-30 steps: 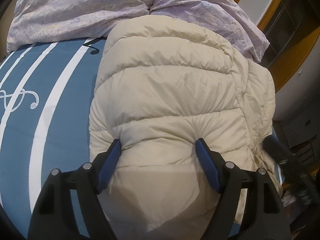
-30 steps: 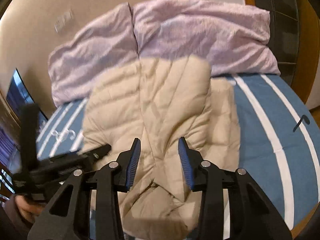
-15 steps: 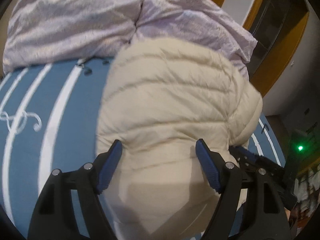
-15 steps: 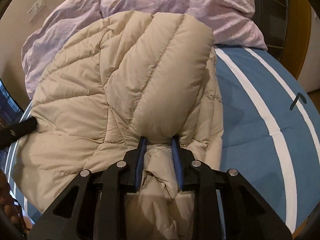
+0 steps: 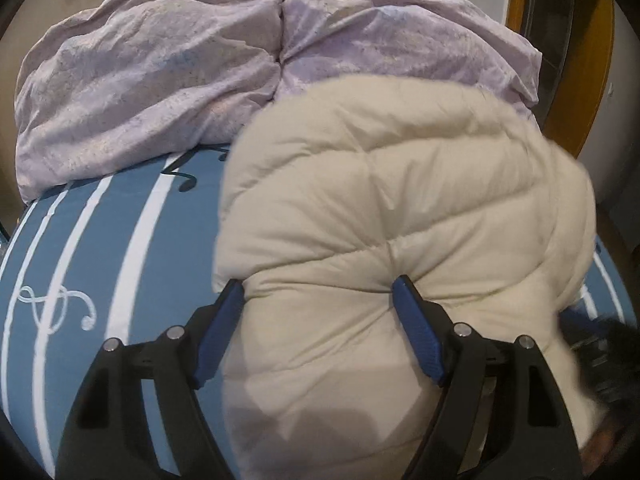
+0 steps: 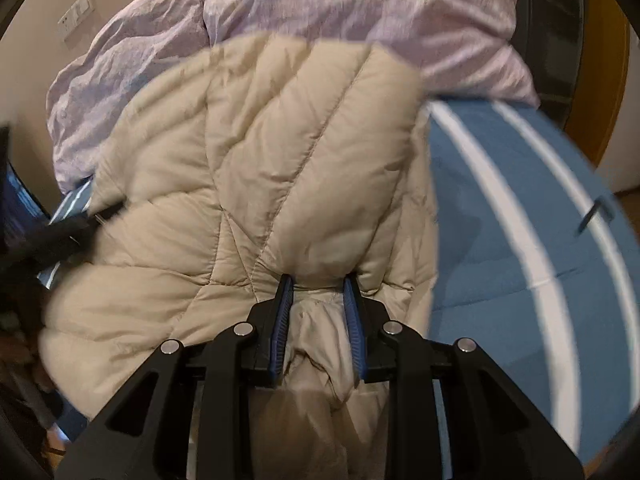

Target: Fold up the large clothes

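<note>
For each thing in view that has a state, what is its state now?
Puffer jacket: bunched on the bed, gripped at two places.
Left gripper: jaws wide, closed on a thick fold of the jacket.
Right gripper: jaws narrow, pinching a thin fold.
Duvet: crumpled at the far end.
Bedsheet: spread flat.

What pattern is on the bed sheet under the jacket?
Blue bed sheet with white stripes and swirl motifs; clearest in the left wrist view.

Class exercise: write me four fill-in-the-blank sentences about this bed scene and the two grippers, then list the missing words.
1. The puffy jacket is ____ in colour.
2. The bedsheet is blue with ____ stripes.
3. The crumpled duvet at the head of the bed is pale ____.
4. The right gripper is closed on the ____.

Missing words: cream; white; purple; jacket
</note>
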`<act>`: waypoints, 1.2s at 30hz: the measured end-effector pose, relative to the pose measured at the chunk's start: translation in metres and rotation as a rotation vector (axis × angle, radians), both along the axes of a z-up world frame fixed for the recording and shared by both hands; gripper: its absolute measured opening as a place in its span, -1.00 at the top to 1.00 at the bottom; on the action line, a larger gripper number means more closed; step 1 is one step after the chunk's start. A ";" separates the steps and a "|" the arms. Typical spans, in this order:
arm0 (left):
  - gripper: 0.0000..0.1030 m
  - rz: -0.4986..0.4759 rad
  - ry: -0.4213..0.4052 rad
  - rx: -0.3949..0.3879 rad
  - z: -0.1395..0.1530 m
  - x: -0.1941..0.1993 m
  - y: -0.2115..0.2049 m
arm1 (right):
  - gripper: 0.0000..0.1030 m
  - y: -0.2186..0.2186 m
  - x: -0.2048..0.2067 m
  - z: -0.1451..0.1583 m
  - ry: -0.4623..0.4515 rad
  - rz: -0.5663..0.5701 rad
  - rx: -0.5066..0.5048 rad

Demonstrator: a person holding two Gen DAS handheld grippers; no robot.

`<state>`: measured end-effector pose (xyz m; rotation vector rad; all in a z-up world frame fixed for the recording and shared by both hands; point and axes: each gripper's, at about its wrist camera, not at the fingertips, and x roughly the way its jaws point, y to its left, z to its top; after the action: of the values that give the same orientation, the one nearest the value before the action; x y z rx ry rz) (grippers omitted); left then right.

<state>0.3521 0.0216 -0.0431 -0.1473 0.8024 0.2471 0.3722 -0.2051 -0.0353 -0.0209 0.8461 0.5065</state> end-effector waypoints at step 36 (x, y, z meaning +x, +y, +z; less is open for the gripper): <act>-0.65 -0.042 -0.078 0.091 0.004 0.071 -0.003 | 0.43 0.035 0.106 -0.045 -0.009 -0.196 -0.027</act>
<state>0.4234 0.0182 -0.0396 -0.0536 0.7148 0.2366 0.4781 -0.1698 -0.0803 0.0341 0.8362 0.3110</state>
